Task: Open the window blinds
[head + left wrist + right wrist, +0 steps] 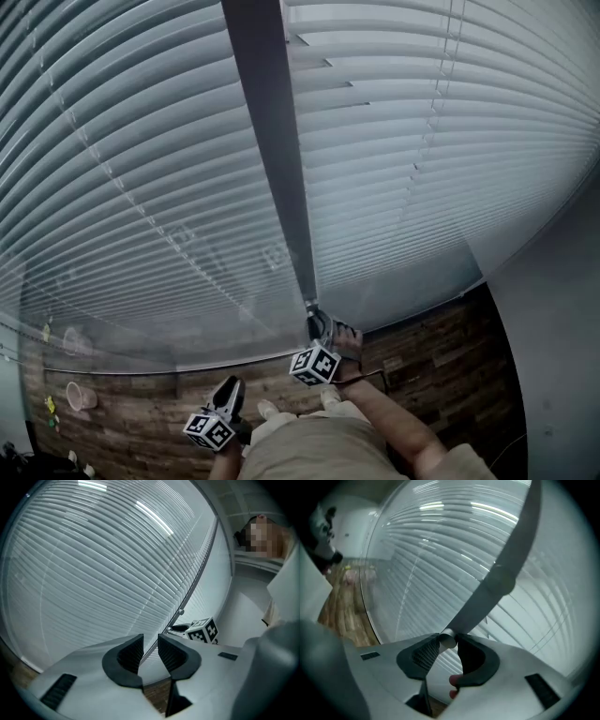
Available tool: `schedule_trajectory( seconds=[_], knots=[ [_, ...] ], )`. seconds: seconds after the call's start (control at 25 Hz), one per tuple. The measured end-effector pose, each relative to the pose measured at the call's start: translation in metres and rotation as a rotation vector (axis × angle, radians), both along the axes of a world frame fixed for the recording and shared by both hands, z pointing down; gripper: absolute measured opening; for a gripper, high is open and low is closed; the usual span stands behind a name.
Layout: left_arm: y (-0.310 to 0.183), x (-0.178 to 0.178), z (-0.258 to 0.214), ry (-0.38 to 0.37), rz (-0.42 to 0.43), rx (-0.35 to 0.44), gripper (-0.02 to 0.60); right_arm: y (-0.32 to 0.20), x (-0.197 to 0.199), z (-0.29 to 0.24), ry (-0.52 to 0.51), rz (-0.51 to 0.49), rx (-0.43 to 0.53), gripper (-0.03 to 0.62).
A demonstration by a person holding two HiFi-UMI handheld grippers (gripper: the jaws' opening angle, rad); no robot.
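Closed white slat blinds (141, 169) fill the window ahead. A long grey tilt wand (272, 141) hangs down in front of them. My right gripper (314, 321) is shut on the wand's lower tip, which shows as a pale round end (446, 639) pinched between the dark pads; the wand (497, 578) runs up and to the right from there. Lower and to the left, my left gripper (230, 386) hangs open with nothing between its jaws (150, 651). From it I see the wand (197, 573) beyond and the right gripper's marker cube (204, 630).
Below the blinds lies a dark wood plank floor (141, 422). A pale wall (553, 328) rises at the right. A small pink bowl (80, 396) and little objects sit on the floor at the left. The person's trouser leg (319, 441) is at the bottom.
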State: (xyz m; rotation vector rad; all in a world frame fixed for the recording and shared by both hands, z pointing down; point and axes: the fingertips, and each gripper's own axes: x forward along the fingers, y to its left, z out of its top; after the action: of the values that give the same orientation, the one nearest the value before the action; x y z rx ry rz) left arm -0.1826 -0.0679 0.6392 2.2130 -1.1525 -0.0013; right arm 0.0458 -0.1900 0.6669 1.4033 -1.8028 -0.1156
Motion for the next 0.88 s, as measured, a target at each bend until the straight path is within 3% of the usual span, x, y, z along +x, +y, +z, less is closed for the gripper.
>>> schedule_trajectory(
  seconds=[0.08,0.24,0.32,0.68,0.88],
  knots=[
    [-0.001,-0.001,-0.005,0.001,-0.004,-0.001,0.107,0.001,0.0,-0.003,0.093,-0.019,0.017,0.127],
    [-0.001,-0.003,-0.009,0.002,-0.006,-0.008,0.106,0.005,0.001,-0.007,0.08,-0.056,-0.003,0.132],
    [-0.002,-0.003,-0.008,0.002,-0.007,-0.014,0.106,0.007,0.002,-0.009,0.002,-0.058,-0.015,0.133],
    [-0.013,0.003,-0.003,0.001,0.011,-0.006,0.106,0.021,0.005,-0.04,-0.519,-0.059,-0.063,0.155],
    [-0.022,0.007,-0.012,0.002,0.019,0.001,0.107,0.025,0.017,-0.064,-0.62,-0.048,-0.026,0.153]
  ],
)
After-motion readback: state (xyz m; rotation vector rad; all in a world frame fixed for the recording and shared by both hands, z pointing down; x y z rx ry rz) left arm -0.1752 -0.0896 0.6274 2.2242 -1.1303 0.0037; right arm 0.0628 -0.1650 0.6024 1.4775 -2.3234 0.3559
